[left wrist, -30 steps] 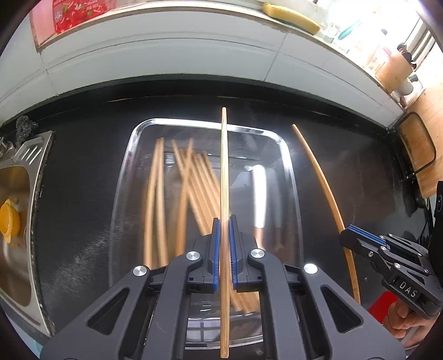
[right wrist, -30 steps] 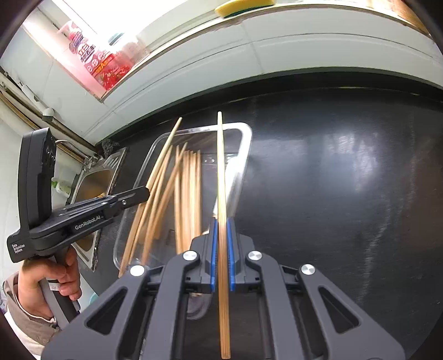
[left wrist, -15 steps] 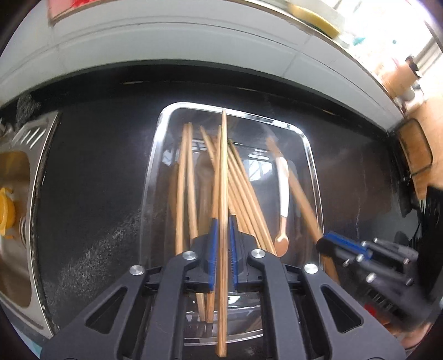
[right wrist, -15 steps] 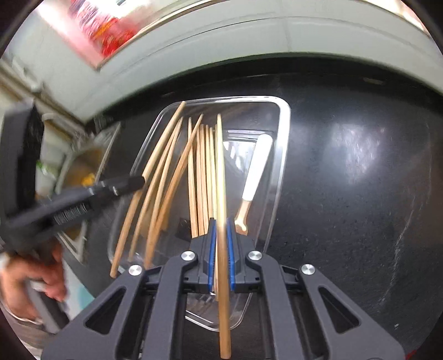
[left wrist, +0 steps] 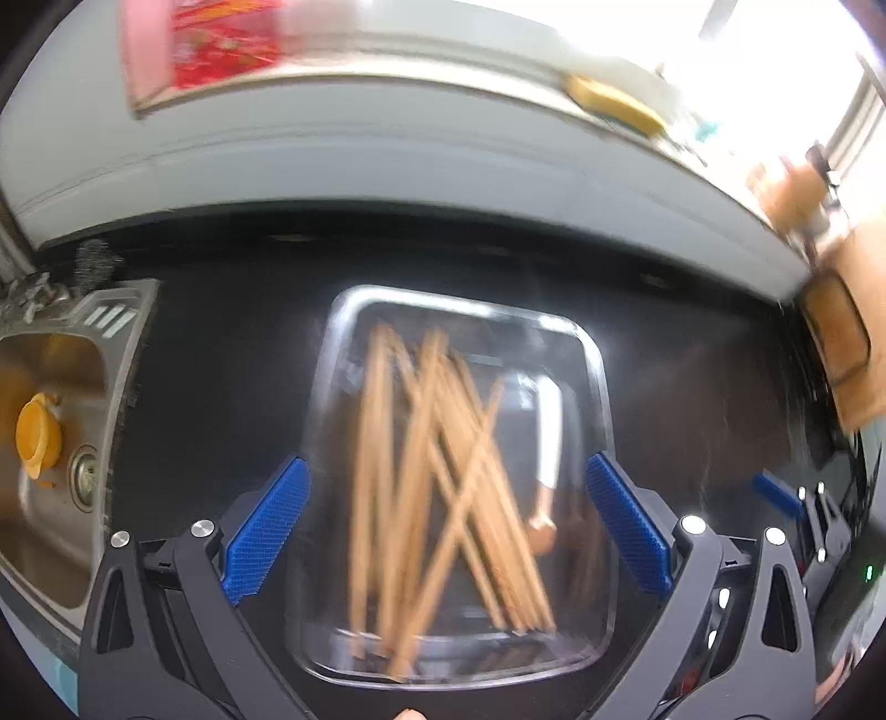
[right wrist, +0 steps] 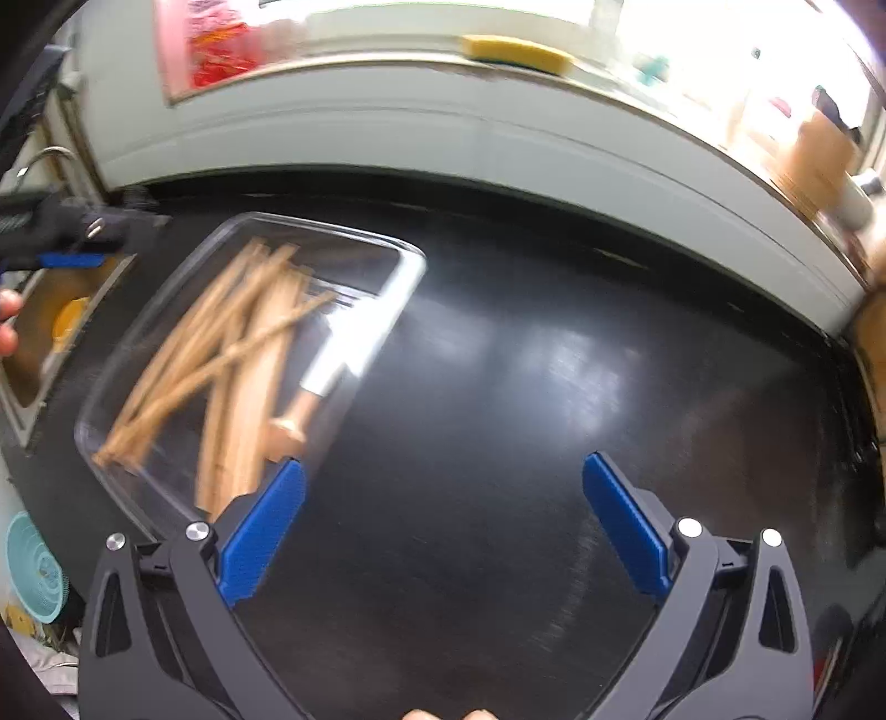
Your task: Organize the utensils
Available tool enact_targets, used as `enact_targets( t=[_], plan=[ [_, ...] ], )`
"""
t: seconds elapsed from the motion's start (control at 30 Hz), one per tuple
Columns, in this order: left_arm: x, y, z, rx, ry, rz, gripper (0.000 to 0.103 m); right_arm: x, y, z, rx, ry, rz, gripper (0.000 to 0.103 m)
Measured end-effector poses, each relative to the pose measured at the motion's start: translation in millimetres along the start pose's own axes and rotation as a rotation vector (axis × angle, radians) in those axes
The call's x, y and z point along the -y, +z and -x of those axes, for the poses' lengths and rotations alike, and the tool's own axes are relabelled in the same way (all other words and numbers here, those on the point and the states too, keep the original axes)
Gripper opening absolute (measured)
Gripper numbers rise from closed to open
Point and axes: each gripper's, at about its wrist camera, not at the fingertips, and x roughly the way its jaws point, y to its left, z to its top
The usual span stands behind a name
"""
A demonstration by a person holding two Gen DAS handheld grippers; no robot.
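While both views are smeared by motion blur, the left gripper [left wrist: 447, 520] is seen with its blue pads [left wrist: 268, 523] spread wide, the jaws having just been opening, and nothing is pressed between them. Directly beyond and below the gap a clear tray [left wrist: 601, 387] is set on the black counter [left wrist: 221, 360], and a loose, crossed heap of wooden chopsticks [left wrist: 437, 487] is held inside it. A spoon [left wrist: 545, 482] with a white handle and a wooden bowl is laid along the tray's right side, apart from the pads.

The right gripper [right wrist: 443, 531] is likewise found spread wide, its jaws having just been opening, with only bare counter [right wrist: 498, 387] framed between the pads [right wrist: 263, 531]. From this view the tray [right wrist: 410, 266] is placed to the upper left of the gap, its near corner lying just behind the left pad, and the chopsticks [right wrist: 221, 360] and spoon [right wrist: 315, 387] are contained in it. The left gripper [right wrist: 77, 238] is glimpsed at the far left edge above the tray's far corner.

A steel sink [left wrist: 72, 443] with a yellow plug [left wrist: 36, 437] is set to the left of the tray. A red printed packet [left wrist: 221, 44] is propped on the ledge behind, but its writing is too blurred to be read. A yellow sponge [right wrist: 518, 52] is also laid on that ledge. No brand name can be made out on either gripper.
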Motion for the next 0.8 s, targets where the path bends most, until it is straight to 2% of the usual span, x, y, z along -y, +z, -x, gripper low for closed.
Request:
enact_targets(
  t=[0.2, 0.4, 0.47, 0.6, 0.8],
  plan=[
    [72.0, -19.0, -21.6, -0.049, -0.019, -0.08, 0.097, 63.4, -25.8, 3.8, -0.034, -0.005, -0.082, 0.097],
    [147.8, -31.2, -33.1, -0.06, -0.011, -0.128, 0.097, 132.9, -49.0, 18.1, -0.037, 0.013, -0.136, 0.097],
    [169.4, -36.8, -34.3, -0.062, -0.02, -0.125, 0.097, 152.2, -54.6, 22.2, -0.036, 0.013, -0.141, 0.097],
    [208.5, -48.6, -42.9, -0.08, 0.004, -0.085, 0.097, 200.9, -72.0, 25.9, -0.039, 0.024, -0.153, 0.097],
    [271.1, -73.2, -55.7, -0.104, 0.053, -0.087, 0.097, 260.2, -94.9, 26.4, -0.036, 0.045, -0.136, 0.097]
  ],
)
